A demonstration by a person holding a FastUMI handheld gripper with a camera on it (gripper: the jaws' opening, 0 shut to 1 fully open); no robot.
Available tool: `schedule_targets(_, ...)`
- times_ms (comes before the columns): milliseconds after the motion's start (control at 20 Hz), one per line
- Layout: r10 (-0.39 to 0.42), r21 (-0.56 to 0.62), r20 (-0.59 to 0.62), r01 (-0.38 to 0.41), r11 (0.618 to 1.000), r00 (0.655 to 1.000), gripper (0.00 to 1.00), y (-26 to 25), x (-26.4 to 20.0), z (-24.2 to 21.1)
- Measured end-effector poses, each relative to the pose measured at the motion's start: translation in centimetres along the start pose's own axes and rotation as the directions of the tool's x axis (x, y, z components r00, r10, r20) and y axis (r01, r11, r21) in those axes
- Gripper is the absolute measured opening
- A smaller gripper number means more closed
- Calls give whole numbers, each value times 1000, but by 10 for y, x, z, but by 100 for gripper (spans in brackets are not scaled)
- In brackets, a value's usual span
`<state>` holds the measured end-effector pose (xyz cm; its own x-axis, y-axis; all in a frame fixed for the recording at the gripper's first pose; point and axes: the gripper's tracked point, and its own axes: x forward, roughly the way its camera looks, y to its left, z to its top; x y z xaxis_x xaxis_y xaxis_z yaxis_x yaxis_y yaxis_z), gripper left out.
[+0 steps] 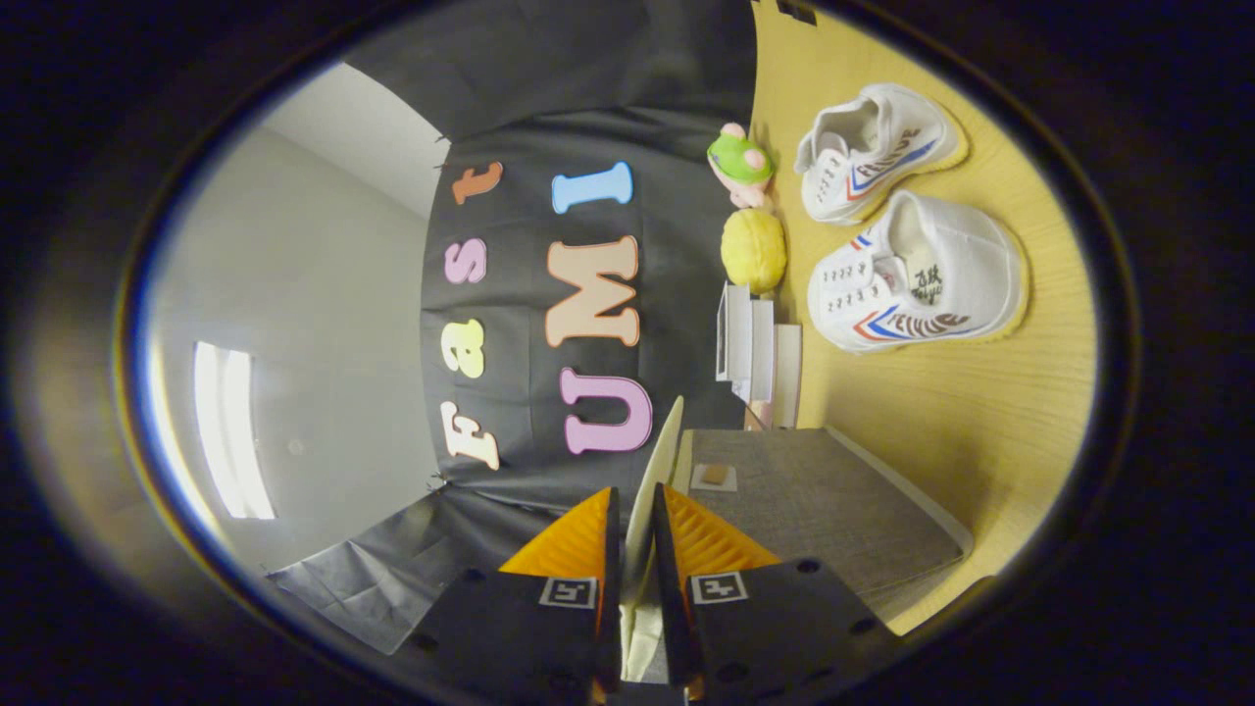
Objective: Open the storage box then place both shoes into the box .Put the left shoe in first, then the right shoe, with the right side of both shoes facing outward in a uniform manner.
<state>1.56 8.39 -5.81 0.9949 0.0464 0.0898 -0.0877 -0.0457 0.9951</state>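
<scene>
The view is rolled onto its side, so the yellow wooden table (pixel 941 412) stands upright beside the black cloth wall. On that table, just ahead of the fingers, lies the grey fabric storage box (pixel 824 500), its broad textured face toward the camera and a small pale patch with a brown tab near the lid's edge. The box's thin cream lid flap (pixel 655 461) rises from that edge and runs back between the two fingers of the tool (pixel 632 534). The tool is nearly closed, its fingers drawn narrow with both pressing on the flap from either side, so the flap is held lifted off the box. What lies inside the box cannot be seen from this angle. Beyond the box, well apart from it, two white canvas shoes with red and blue stripes rest on the table: the nearer shoe (pixel 917 279) and the farther shoe (pixel 873 147), just beside each other, both outside the box. Between the shoes and the cloth wall stands a small white stepped stand (pixel 750 348), close to the box's far edge. Past it sits a round yellow toy (pixel 753 250), and touching that, a smaller green and pink toy (pixel 740 162) against the wall.
</scene>
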Motion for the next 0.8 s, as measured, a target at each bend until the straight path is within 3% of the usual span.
schedule_targets(450,204,-106,-84,-212,972,975,27,105,11,-41)
schedule_targets(800,234,-168,-209,-271,948,949,27,159,30,-110)
